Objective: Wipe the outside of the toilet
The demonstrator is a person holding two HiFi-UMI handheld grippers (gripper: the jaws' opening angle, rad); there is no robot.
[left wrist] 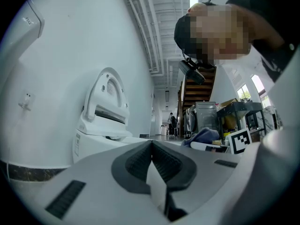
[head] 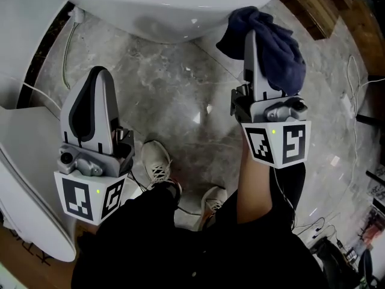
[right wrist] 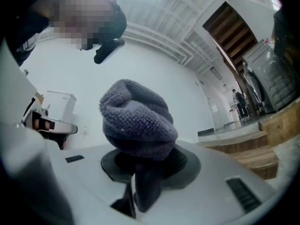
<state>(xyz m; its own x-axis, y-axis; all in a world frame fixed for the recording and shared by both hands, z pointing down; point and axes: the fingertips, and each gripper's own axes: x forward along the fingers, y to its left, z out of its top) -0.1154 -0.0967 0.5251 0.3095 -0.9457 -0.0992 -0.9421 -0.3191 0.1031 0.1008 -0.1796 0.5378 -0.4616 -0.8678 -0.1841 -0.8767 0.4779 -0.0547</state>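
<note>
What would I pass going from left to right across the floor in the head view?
First the left gripper, then one white shoe, then the other white shoe, then the right gripper, which is shut on the blue cloth.

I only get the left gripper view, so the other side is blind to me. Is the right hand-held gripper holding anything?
Observer: Yes, the right hand-held gripper is shut on a dark blue cloth.
Operator: Where is that cloth relative to the toilet?
Observer: Held close beside the white toilet bowl; I cannot tell whether they touch.
Operator: What is beneath us?
Observer: Grey marble floor, with the person's two white shoes between the grippers in the head view.
</note>
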